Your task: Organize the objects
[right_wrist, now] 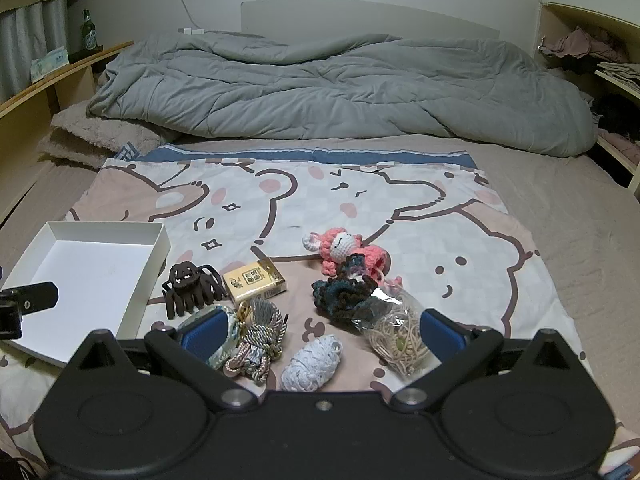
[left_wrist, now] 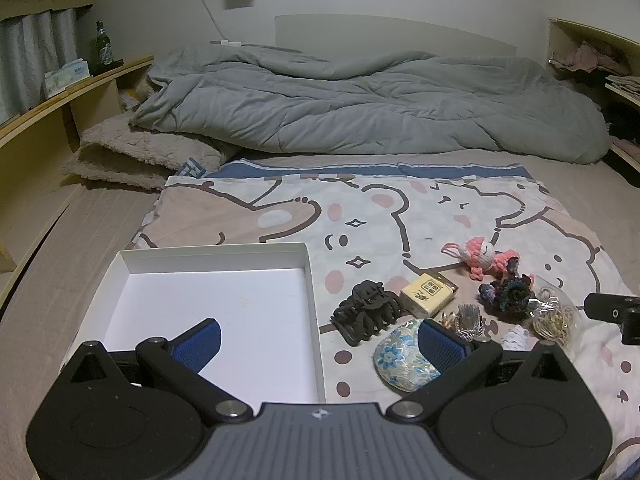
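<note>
White cardboard box (right_wrist: 96,276), shallow & w/ nothing in it, sits at the left edge of the cartoon-print blanket (right_wrist: 460,232) on the bed. Just right of it lies the clutter to sort: black claw clip (right_wrist: 192,286), yellow card-size pack (right_wrist: 254,282), floral pouch (left_wrist: 400,360), tassel cords (right_wrist: 260,336), white knit piece (right_wrist: 312,364), dark crochet scrunchie (right_wrist: 344,296), pink crochet doll (right_wrist: 344,248), clear bag of beige elastics (right_wrist: 396,336).

Left tool (left_wrist: 320,338) hovers w/ fingers spread wide, gripping nothing; one finger is over the box floor, the other over the pouch. Right tool (right_wrist: 320,334) is likewise fully spread & unloaded, straddling the cords & knit piece.

Judgement: nothing is boxed yet, so the step in hand is the first pick. Best approach prob: take the item nearest the box first (pouch or clip), come down centred so both pads meet the thing, not the blanket. Soft bedding gives way, so press lightly & lift straight. Cords look tangled; grab the bundle's middle to avoid trailing ends catching neighbours. Place items toward the box's far corner, leaving room for the rest.
</note>
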Available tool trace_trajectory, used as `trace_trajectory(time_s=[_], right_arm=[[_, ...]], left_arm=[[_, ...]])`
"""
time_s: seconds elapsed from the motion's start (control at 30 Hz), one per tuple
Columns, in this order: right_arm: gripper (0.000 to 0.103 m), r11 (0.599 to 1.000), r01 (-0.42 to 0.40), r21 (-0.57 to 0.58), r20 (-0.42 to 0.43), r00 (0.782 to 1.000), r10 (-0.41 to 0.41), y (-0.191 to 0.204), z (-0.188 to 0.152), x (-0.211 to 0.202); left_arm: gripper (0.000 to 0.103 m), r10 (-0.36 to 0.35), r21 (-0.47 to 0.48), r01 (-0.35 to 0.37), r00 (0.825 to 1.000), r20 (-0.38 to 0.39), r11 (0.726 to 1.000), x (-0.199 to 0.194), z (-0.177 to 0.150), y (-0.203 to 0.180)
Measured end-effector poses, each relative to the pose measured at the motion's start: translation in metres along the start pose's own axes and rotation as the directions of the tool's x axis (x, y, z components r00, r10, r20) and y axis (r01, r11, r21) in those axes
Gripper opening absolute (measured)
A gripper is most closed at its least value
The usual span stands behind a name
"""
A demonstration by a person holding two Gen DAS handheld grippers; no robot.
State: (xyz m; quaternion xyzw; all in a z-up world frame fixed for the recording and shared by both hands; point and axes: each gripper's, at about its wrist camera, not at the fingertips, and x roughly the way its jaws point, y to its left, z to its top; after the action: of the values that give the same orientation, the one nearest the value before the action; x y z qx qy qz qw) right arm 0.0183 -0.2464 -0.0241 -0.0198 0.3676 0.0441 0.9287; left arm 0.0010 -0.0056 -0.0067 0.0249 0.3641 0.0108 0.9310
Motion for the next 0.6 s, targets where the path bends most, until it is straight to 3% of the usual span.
trace_trajectory(time_s=[0.6], right_arm=[[0.103,1.0,0.0,0.0,-0.003,1.0,0.0,0.0009,0.0041,-0.0002]], left_arm=[[0.103,-0.008,-0.004,0.008,1.0,-0.004,1.0,-0.0007,0.0005,0.001]])
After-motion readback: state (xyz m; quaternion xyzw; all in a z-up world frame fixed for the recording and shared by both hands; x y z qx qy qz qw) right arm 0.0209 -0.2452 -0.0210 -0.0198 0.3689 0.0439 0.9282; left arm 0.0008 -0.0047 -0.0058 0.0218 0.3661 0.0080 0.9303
